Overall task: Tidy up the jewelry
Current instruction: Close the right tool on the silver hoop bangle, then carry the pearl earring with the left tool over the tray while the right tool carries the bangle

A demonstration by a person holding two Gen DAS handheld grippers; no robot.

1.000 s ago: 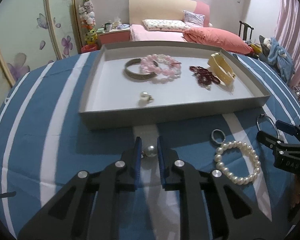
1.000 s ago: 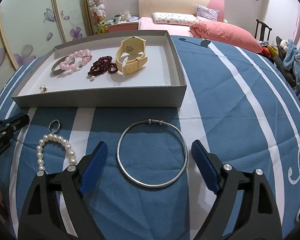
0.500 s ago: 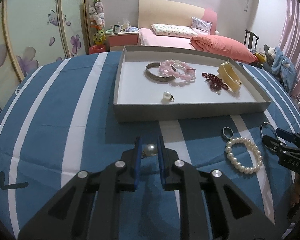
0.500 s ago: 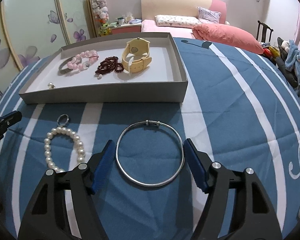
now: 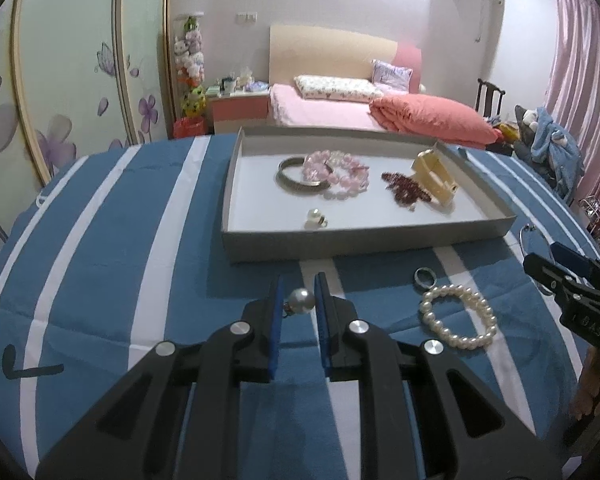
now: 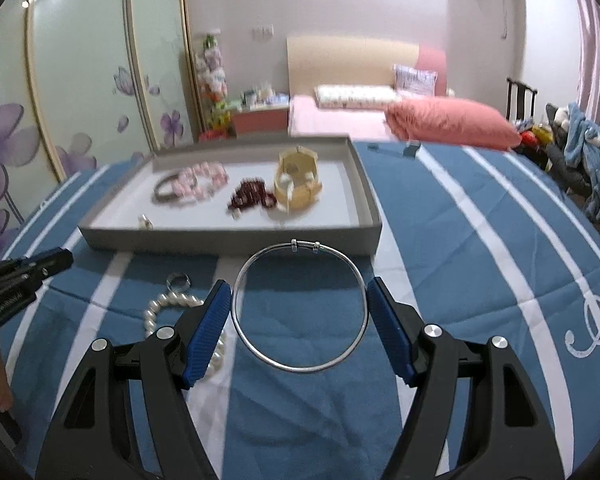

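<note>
since the earlier frames, both grippers have been raised: the pearl earring is now seen lifted off the blue striped cloth, clamped between the narrow-set pads of the left gripper, and the grey tray has dropped back toward the middle of the frame. in the right wrist view, the right gripper has been drawn in around the silver bangle; its blue pads are set against the hoop's left and right sides, and the bangle appears gripped and lifted, though contact cannot be fully confirmed through the blur.

both pieces are judged ready to be carried over the tray's near wall, which stands just ahead of each tool.

inside the tray, open floor is left at the left side and along the near edge, beside a second pearl earring; the metal cuff, pink bead bracelet, dark red beads and cream watch are crowded toward the upper right. on the cloth at lower right, a ring and pearl bracelet are yet to be collected, close by the right gripper's fingers.
</note>
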